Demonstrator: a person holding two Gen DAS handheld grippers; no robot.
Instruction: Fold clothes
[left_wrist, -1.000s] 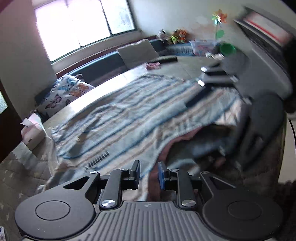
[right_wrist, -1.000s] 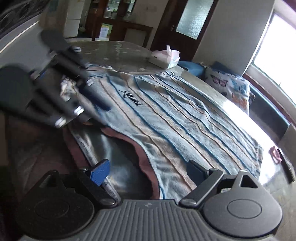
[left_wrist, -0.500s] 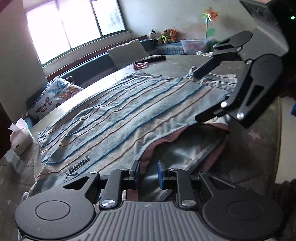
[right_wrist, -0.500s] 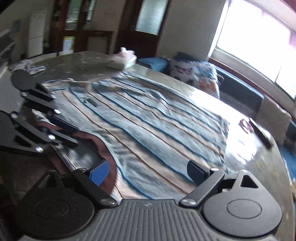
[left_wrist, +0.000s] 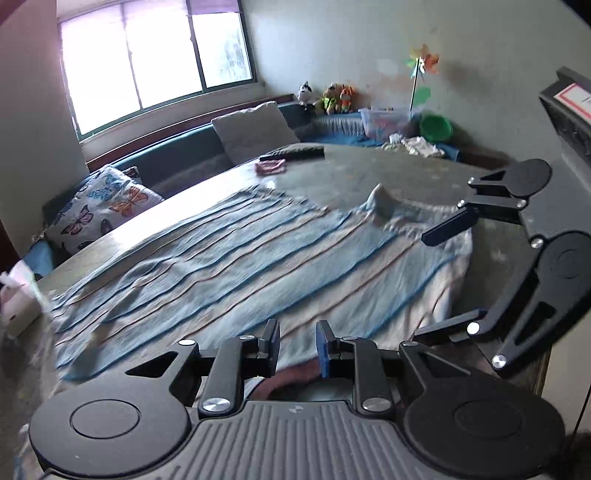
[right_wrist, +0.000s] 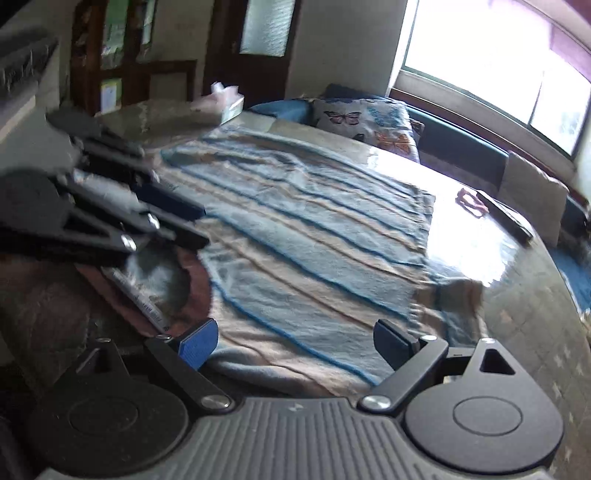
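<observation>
Since a second ago the striped garment (left_wrist: 258, 266) has been drawn flatter across the table (left_wrist: 388, 177) at frame centre, left gripper (left_wrist: 297, 349) narrowly parted (nothing between), right gripper (right_wrist: 295, 341) wide open; fold seemingly laid, ready for the next.

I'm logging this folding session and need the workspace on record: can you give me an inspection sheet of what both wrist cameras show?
Surface: round dark table, glossy, with window glare at its far side.
Job's things: striped blue and beige garment spread flat on the table, brown collar at the near edge.
Clutter: pink item beside a dark remote; tissue box at the table's edge.
Grippers: left tongs narrowly parted over the collar, gripping nothing; right tongs wide open above the garment.
Cables: thin dark line at the left view's right edge, unclear.
Surroundings: window bench with butterfly cushion, plush toys, pinwheel, green bowl.
</observation>
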